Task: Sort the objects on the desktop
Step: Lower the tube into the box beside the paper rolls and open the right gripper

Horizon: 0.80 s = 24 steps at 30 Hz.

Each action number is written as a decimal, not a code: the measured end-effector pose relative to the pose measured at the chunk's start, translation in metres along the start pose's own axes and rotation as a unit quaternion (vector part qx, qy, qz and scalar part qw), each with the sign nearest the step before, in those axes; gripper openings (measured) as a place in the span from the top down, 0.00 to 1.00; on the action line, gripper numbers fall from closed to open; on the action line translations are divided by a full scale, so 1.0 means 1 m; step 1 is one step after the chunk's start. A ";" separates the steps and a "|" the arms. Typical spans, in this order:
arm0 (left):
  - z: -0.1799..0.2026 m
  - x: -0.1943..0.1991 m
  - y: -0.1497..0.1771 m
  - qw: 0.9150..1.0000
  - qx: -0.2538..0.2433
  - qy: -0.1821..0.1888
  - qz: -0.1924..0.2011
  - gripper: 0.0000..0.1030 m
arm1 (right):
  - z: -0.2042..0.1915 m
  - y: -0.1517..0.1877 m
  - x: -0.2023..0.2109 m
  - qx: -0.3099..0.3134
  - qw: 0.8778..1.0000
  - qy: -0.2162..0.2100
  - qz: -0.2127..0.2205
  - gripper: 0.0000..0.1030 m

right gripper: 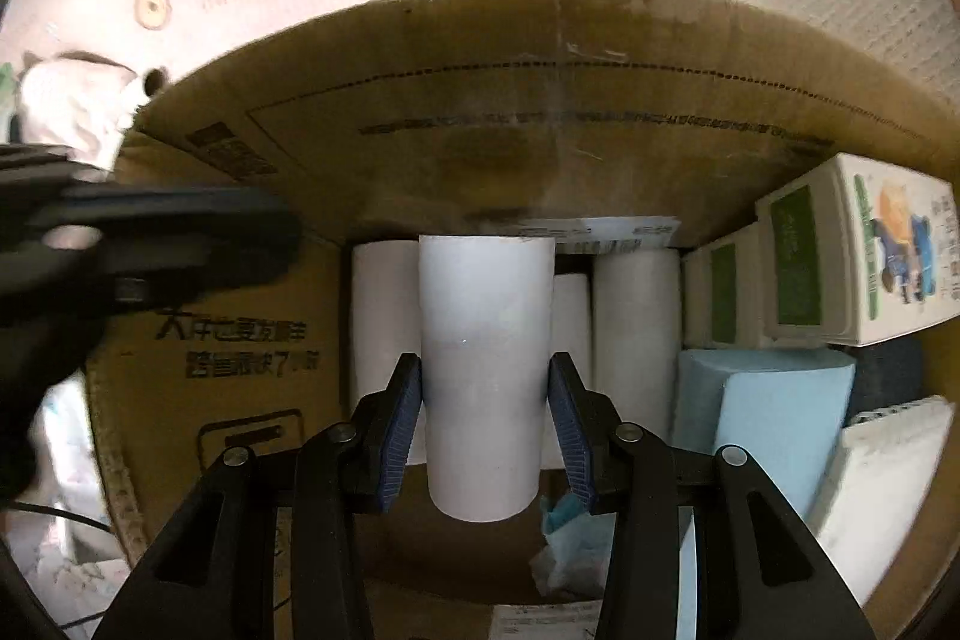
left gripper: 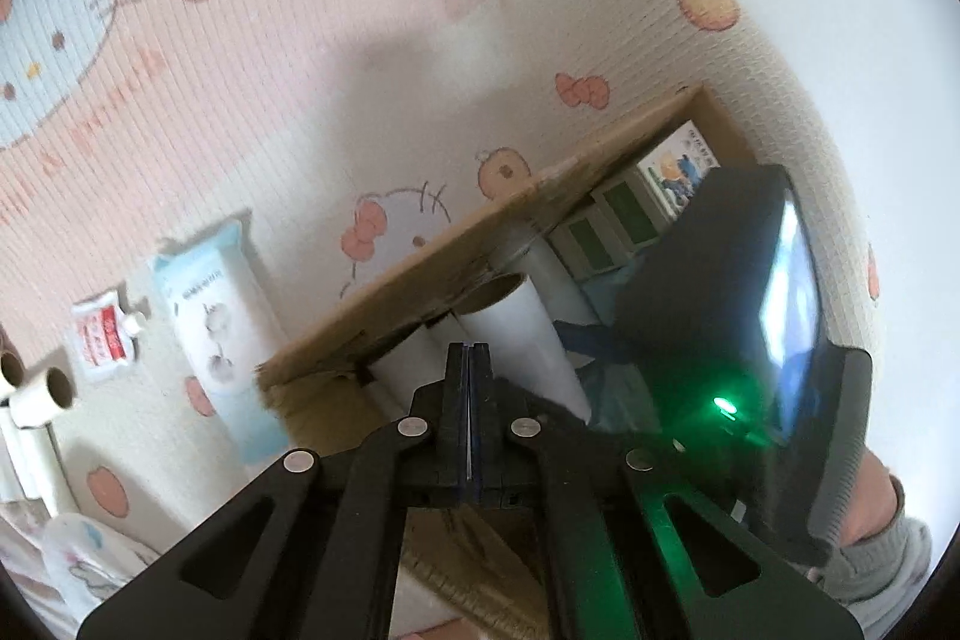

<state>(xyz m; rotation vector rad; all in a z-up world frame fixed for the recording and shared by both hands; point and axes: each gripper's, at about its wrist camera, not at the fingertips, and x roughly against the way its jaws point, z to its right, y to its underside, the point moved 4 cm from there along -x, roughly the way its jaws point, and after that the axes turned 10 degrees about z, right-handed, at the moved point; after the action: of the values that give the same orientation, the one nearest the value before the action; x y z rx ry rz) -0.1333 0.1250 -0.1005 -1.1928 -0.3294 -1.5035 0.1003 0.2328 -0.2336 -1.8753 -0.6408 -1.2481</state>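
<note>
My right gripper (right gripper: 485,367) is shut on an upright white paper roll (right gripper: 486,292), its blue pads pressing both sides. It holds the roll over an open cardboard box (right gripper: 480,112). More white rolls (right gripper: 636,316) stand inside against the far wall. My left gripper (left gripper: 470,349) is shut with nothing between its fingers, above the box's near corner (left gripper: 420,274). A white roll (left gripper: 522,334) lies just past its tips. In the right wrist view the left gripper's body (right gripper: 168,232) is a dark blur at the left.
Green-and-white tissue boxes (right gripper: 840,256) and a light blue pack (right gripper: 774,418) fill the box's right side. On the cartoon-cat mat (left gripper: 240,100) lie a wipes pack (left gripper: 210,304), a red-and-white pouch (left gripper: 105,334) and more rolls (left gripper: 48,388).
</note>
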 end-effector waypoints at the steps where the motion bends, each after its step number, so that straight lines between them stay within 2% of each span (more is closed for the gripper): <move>1: 0.003 0.004 0.000 1.000 -0.005 0.003 0.006 1.00 | 0.000 0.000 -0.001 -0.009 1.000 0.000 -0.007 0.61; 4: 0.005 0.010 0.002 0.999 -0.018 0.014 0.023 1.00 | -0.002 0.003 0.000 -0.043 0.998 -0.030 -0.029 0.61; 9: 0.008 0.004 0.000 0.998 -0.006 0.047 0.029 1.00 | -0.003 0.001 -0.005 -0.025 0.999 -0.003 -0.036 0.61; 12: 0.007 0.005 0.003 0.999 -0.006 0.042 0.033 1.00 | -0.003 -0.004 -0.010 -0.009 0.999 0.007 -0.035 0.61; 14: 0.001 0.004 0.004 0.998 0.006 0.054 0.031 1.00 | -0.003 -0.007 -0.015 0.007 0.999 0.021 -0.039 0.61; 17: -0.010 0.010 0.003 0.997 0.026 0.063 0.036 1.00 | -0.006 -0.007 -0.025 0.020 0.998 0.016 -0.052 0.61; 20: -0.019 0.014 0.003 0.996 0.032 0.066 0.041 1.00 | -0.006 -0.009 -0.026 0.031 0.999 0.014 -0.043 0.61; 21: -0.021 0.014 0.003 0.996 0.036 0.067 0.040 1.00 | 0.001 -0.012 -0.025 0.132 0.988 0.043 -0.062 0.61; 24: -0.022 0.016 0.004 0.996 0.041 0.076 0.037 1.00 | 0.002 -0.016 -0.023 0.135 0.989 0.029 -0.053 0.61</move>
<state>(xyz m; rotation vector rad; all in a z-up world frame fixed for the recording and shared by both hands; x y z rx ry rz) -0.1384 0.0979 -0.0986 -1.0089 -0.2403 -1.4929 0.0807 0.2441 -0.2496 -1.5951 -0.8426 -1.2119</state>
